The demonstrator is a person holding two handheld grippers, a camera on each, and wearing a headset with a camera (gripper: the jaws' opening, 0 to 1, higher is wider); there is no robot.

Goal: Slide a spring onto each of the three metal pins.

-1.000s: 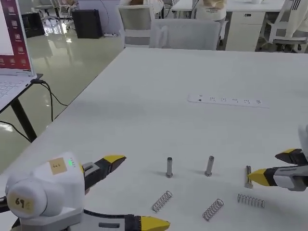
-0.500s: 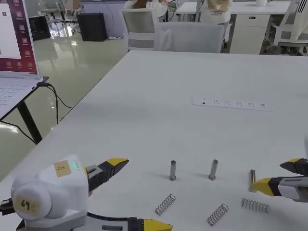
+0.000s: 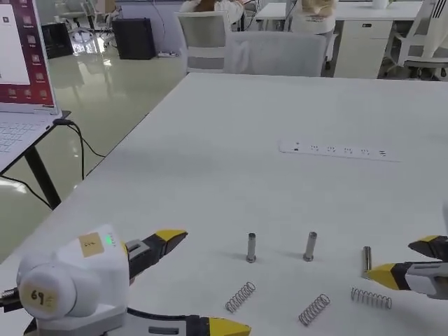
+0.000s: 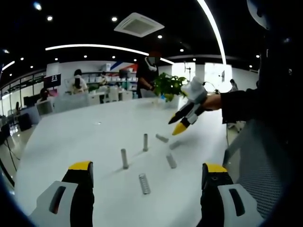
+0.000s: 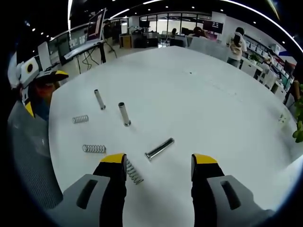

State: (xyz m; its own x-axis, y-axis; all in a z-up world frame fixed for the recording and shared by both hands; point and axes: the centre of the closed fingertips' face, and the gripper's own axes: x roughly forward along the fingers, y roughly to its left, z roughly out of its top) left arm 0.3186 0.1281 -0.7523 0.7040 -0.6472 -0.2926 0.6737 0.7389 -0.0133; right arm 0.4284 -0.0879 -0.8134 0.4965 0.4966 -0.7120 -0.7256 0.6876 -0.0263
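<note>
Gripping state, left: the left gripper [image 3: 199, 281] sits at the near left edge of the white table [image 3: 210, 161] with its yellow-tipped jaws spread wide and nothing between them.
Laptop: open on a side stand, far left, off the table [image 3: 17, 77].
Left pin [image 3: 251, 248]: stands upright on the table, ahead and to the right of the left gripper, bare of any spring.
Left spring [image 3: 240, 297]: lies on its side in front of the left pin, apart from it.
Middle pin [image 3: 310, 246]: upright, level with the left pin, also bare.
Middle spring [image 3: 314, 309]: lies flat in front of the middle pin, not touching it.
Power strip [image 3: 339, 150]: white, lying across the table well behind the pins.
Right pin [image 3: 367, 259]: in both gripper views it looks to be lying on its side; in the right gripper view it lies just ahead of the gap between that gripper's jaws.
Right spring [image 3: 371, 299]: flat on the table, near the right pin and beside the nearer jaw tip of the right gripper.
Gripping state, right: the right gripper [image 3: 402, 260] comes in from the right edge, jaws parted and empty, tips close to the right pin without clamping it.
</note>
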